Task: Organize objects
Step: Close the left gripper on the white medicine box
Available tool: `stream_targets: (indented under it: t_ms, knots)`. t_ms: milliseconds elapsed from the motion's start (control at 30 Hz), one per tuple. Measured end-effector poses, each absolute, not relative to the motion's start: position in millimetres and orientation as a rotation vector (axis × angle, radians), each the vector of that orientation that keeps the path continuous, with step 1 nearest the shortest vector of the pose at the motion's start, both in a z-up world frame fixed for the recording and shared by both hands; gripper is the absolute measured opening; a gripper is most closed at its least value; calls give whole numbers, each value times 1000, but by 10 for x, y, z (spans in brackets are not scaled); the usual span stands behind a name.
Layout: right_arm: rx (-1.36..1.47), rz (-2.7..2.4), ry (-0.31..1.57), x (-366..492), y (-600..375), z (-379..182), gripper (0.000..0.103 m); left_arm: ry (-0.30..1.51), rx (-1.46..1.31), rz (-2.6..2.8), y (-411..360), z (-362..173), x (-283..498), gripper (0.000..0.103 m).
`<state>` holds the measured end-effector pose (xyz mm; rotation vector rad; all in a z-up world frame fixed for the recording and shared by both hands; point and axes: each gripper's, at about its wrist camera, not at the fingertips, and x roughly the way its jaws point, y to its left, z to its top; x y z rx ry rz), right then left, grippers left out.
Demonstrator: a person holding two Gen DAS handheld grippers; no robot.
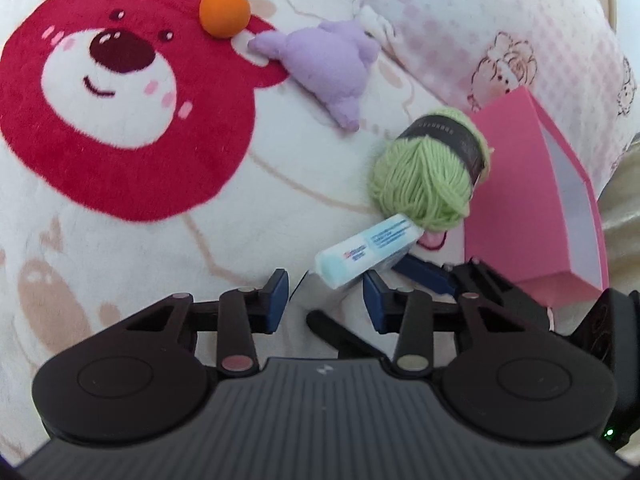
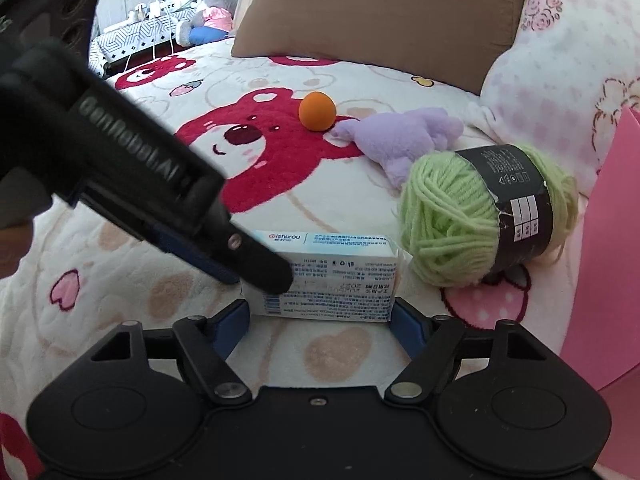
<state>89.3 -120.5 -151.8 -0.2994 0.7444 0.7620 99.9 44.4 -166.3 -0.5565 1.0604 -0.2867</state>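
A white and blue tissue pack lies on the bear-print blanket (image 1: 120, 240), seen in the left wrist view (image 1: 366, 254) and the right wrist view (image 2: 332, 280). My right gripper (image 2: 322, 318) is open, its blue pads at the pack's two ends, seemingly touching. My left gripper (image 1: 326, 298) is open just above and left of the pack; it shows in the right wrist view (image 2: 244, 258) over the pack's left end. A green yarn ball (image 1: 430, 168) (image 2: 484, 216), a purple plush (image 1: 328, 64) (image 2: 404, 140) and an orange ball (image 1: 224, 8) (image 2: 317, 111) lie beyond.
An open pink box (image 1: 532, 204) (image 2: 604, 264) stands at the right beside the yarn. A pink checked pillow (image 1: 500, 28) (image 2: 560, 60) and a brown pillow (image 2: 380, 12) lie behind. A table with plush toys (image 2: 160, 24) stands far back left.
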Motion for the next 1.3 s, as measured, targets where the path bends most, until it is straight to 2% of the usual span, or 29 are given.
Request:
stream_targets:
  t_ms: [267, 433, 500, 667, 767, 867, 1000, 1167, 1300]
  knots:
    - [-255, 788, 792, 888, -1213, -1432, 80, 1057, -496, -296, 336, -1571, 993, 40]
    - [-116, 823, 912, 901, -1361, -1308, 86, 1151, -694, -269, 480, -1668, 1008, 42]
    - [-71, 844, 931, 898, -1431, -1298, 86, 1144, -653, -252, 466, -1665, 1010, 42]
    - [-126, 800, 907, 897, -1414, -1355, 86, 1134, -617, -225, 475, -1653, 1006, 44]
    - [-137, 810, 880, 880, -1393, -1358, 86, 1131, -566, -222, 449, -1643, 1008, 39]
    - [-157, 826, 875, 874, -1339, -1389, 76, 1133, -497, -212, 393, -1632, 990, 34]
    - [-193, 798, 860, 883, -1295, -1435, 71, 1138, -502, -217, 377, -1636, 986, 32]
    - [-222, 784, 850, 857, -1251, -1480, 71, 1139, -604, -206, 445, -1738, 960, 32]
    - [-270, 775, 821, 783, -1213, -1499, 73, 1118, -570, -200, 386, -1723, 934, 32]
